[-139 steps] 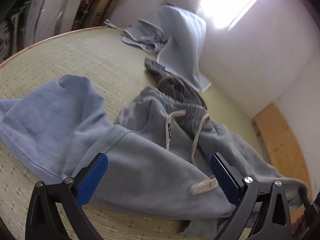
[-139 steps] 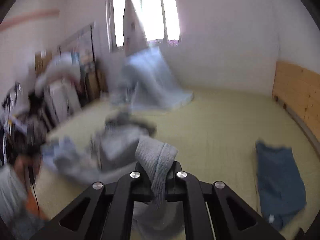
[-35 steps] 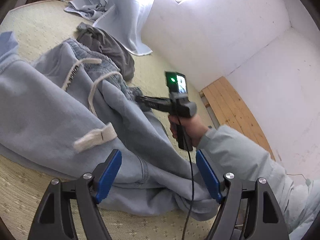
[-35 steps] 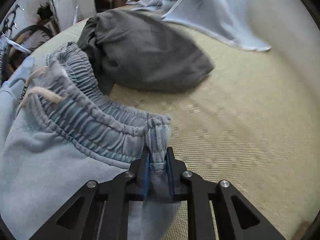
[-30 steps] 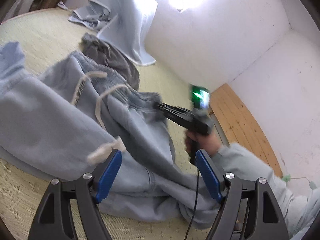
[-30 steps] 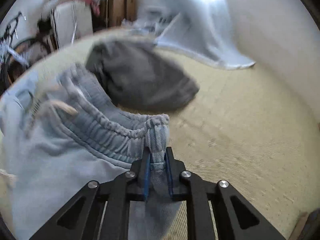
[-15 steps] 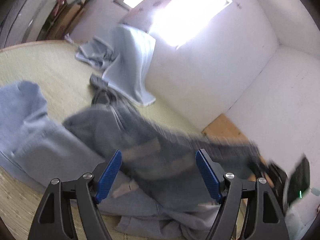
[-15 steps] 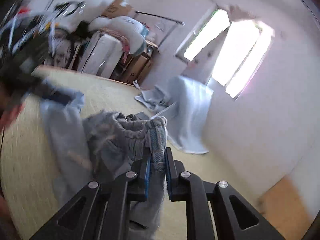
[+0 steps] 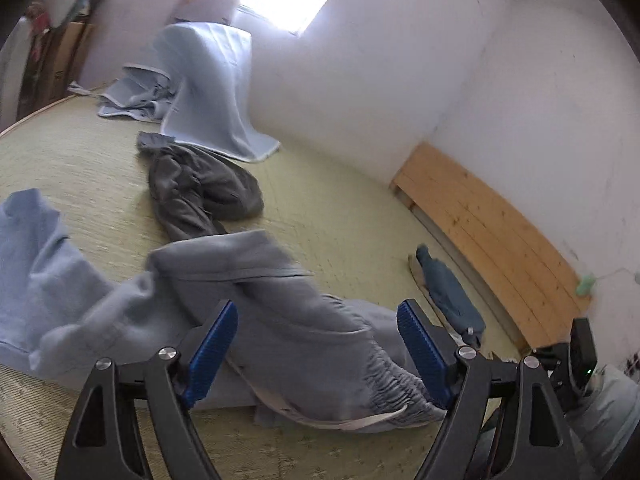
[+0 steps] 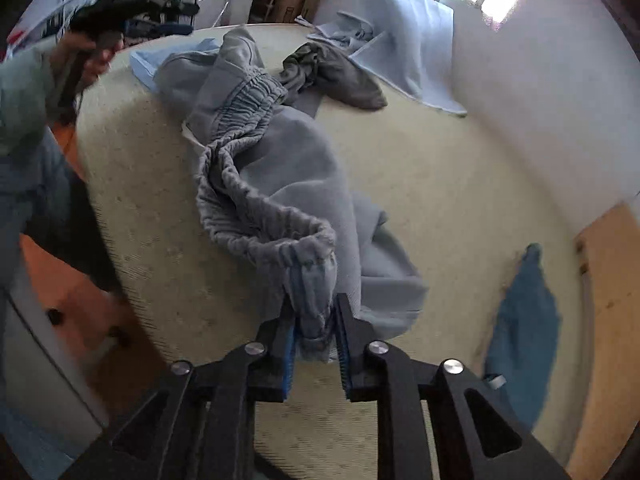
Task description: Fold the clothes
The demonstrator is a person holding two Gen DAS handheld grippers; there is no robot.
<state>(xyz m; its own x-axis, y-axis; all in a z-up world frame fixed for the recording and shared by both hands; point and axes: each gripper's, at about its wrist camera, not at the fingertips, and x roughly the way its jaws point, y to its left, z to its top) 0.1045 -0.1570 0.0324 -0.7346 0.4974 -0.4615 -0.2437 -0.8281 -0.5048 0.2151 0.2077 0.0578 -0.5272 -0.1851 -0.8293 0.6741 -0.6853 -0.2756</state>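
Observation:
Grey-blue sweatpants (image 9: 280, 320) lie stretched along the straw mat (image 9: 340, 220), the elastic waistband (image 10: 248, 200) rumpled. My right gripper (image 10: 315, 308) points down at one end of the waistband. Its jaws are opening; the fabric sits between the pads but they no longer pinch it. My left gripper (image 9: 316, 312) hovers just above the middle of the pants. Its jaws are wide and still opening, with nothing pressed between the blue pads. In the right wrist view a hand holds the left gripper (image 10: 100, 32) at the far end.
A dark grey garment (image 9: 200, 188) lies beyond the pants, and a pale blue garment (image 9: 36, 264) lies at the left. A folded blue piece (image 10: 524, 312) rests near the wooden board (image 9: 480, 220). A light blue blanket (image 9: 212, 80) drapes by the wall. The mat's edge drops to the orange floor (image 10: 52, 280).
The right gripper swept the waistband far across the mat, flipping and stretching the pants, and its pads have loosened. The left gripper rose slightly and rolled.

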